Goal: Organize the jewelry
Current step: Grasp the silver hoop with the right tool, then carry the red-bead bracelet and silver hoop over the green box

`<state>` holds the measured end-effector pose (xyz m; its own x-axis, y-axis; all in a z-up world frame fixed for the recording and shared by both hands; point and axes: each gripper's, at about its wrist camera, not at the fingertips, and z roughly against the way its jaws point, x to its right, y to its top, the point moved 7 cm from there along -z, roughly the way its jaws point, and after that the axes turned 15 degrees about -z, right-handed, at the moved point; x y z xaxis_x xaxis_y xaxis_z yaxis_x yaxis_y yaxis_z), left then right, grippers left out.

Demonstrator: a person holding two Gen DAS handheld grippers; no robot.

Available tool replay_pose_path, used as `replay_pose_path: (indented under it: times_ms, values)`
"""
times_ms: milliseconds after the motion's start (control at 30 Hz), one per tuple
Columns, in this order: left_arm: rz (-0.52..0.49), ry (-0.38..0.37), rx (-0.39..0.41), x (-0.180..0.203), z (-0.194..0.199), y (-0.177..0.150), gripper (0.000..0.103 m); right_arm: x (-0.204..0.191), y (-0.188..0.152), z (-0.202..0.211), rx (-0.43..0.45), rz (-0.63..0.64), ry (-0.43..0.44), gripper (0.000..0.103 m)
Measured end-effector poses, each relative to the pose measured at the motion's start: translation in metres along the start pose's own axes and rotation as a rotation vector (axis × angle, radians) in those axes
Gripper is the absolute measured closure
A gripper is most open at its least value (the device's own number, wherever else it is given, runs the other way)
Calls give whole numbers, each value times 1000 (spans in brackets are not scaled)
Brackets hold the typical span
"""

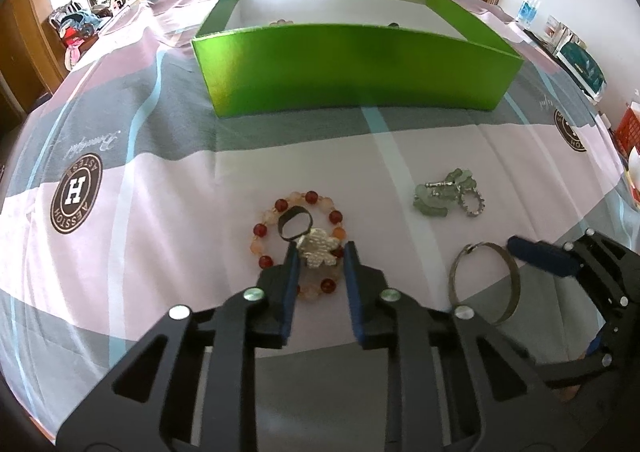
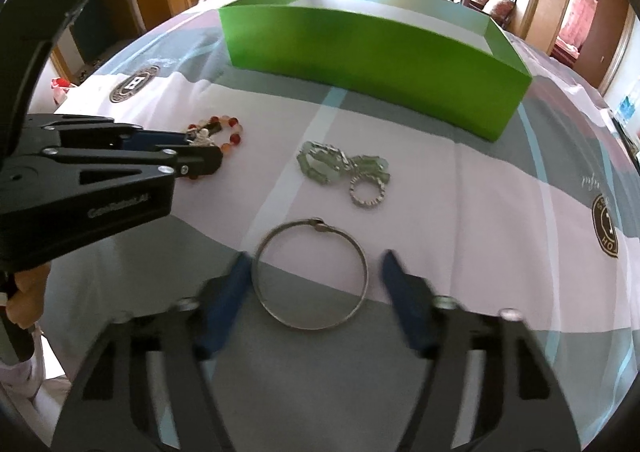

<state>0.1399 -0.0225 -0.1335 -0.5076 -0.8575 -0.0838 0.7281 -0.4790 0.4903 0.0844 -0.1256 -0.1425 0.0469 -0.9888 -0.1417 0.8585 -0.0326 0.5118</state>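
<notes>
Two grippers close in on jewelry laid out on a striped cloth, with the green box [image 1: 352, 68] waiting at the far side.

My left gripper [image 1: 320, 252] stands part open, its jaws on either side of the pale metal charm [image 1: 318, 250] on the red beaded bracelet [image 1: 296, 248], gripping nothing yet; a dark ring [image 1: 295, 225] lies inside the loop. My right gripper [image 2: 316, 264] is spread wide around the silver bangle [image 2: 311, 274], also holding nothing. I judge the bangle stiff, light and slippery, best pinched across its thin rim. The beads look limp and likely to dangle. A green stone piece [image 2: 340, 166] lies further off, to the right.
</notes>
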Motion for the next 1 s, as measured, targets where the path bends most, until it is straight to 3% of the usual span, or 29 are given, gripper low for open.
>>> replay_pose_path:
  times_ms: [267,533,733,900,1000]
  values:
    - [7,10,27,-4,17,0,83,9,4,3,7,-42,2,44]
    - [10,23,80,-10,41,5,83,28,23,27,78,-82,-12,44]
    - [9,16,68,-9,38,4,83,31,21,20,57,-86,-18,44]
    - [6,33,125,-20,52,30,83,31,54,45,167,-77,-9,44]
    - [11,34,172,-31,59,62,82,35,90,58,247,-67,-37,44]
